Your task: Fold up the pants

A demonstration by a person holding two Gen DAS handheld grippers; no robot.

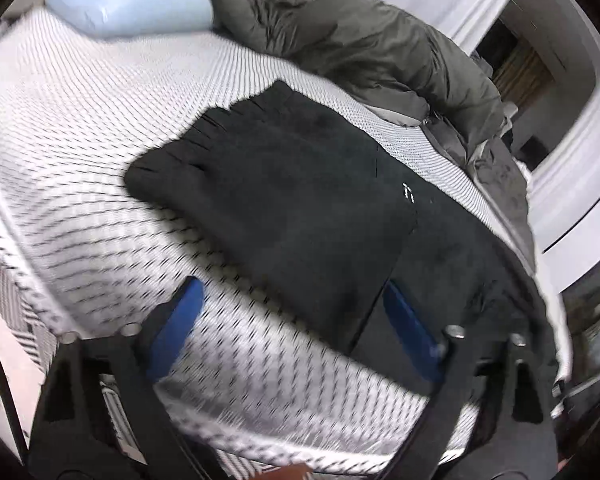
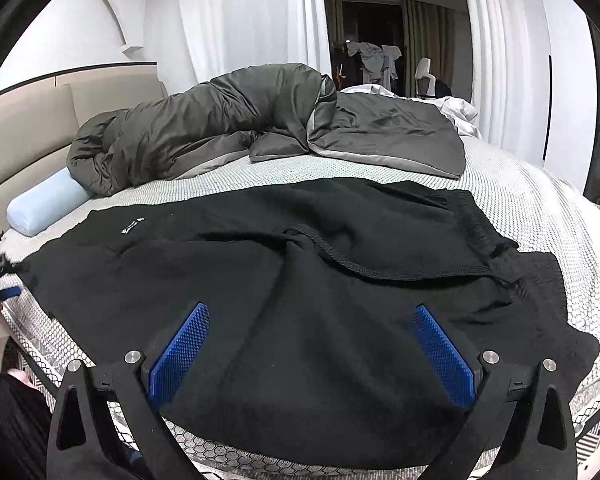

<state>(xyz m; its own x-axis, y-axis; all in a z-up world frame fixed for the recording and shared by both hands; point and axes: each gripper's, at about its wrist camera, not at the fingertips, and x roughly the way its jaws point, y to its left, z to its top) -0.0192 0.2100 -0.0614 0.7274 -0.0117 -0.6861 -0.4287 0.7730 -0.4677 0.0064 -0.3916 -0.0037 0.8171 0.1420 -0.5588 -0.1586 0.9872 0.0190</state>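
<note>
Black pants lie spread across the patterned white bed, with one leg folded over so a hem edge crosses the middle. In the left wrist view the pants show a folded end toward the pillow. My left gripper is open and empty, its blue pads low over the bed at the pants' near edge. My right gripper is open and empty, hovering over the near part of the pants. The left gripper also shows in the right wrist view at the far left.
A grey duvet is bunched along the far side of the bed. A light blue pillow lies by the beige headboard. White curtains and a dark doorway stand behind. The bed's near edge runs below my right gripper.
</note>
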